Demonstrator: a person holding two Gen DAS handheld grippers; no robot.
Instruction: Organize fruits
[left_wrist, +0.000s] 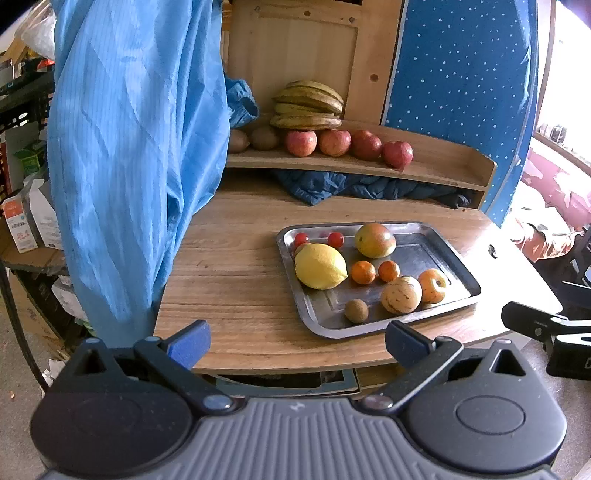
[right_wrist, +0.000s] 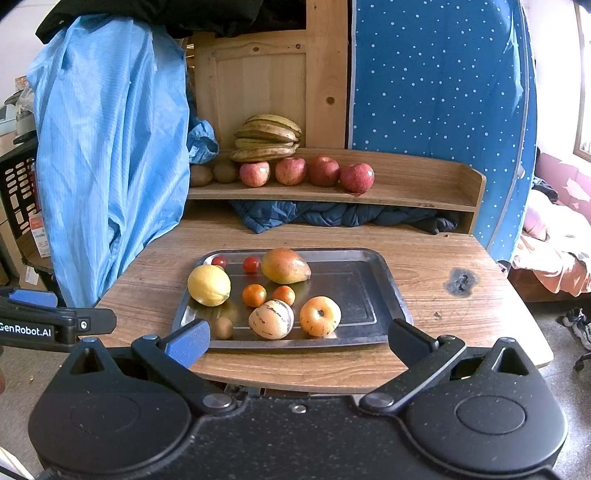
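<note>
Both tongs spread wide, empty: left gripper (left_wrist: 297, 343), right gripper (right_wrist: 297, 341); metal tray (right_wrist: 369, 291) on wooden table (right_wrist: 443, 314) holding lemon (right_wrist: 208, 285), mango (right_wrist: 285, 266), kiwi (right_wrist: 222, 328) half hidden behind blue pad; third cherry tomato (left_wrist: 302, 246) mostly masked by lemon; apples (right_wrist: 306, 171) on shelf (right_wrist: 417, 184).

Loose mixed fruits (right_wrist: 271, 319) on steel tray (right_wrist: 388, 295), apples (right_wrist: 325, 171) on shelf (right_wrist: 417, 192)

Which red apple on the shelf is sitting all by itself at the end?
The rightmost apple on the shelf. It ends the row of four, farthest from the bananas, with only bare shelf to its right.
</note>
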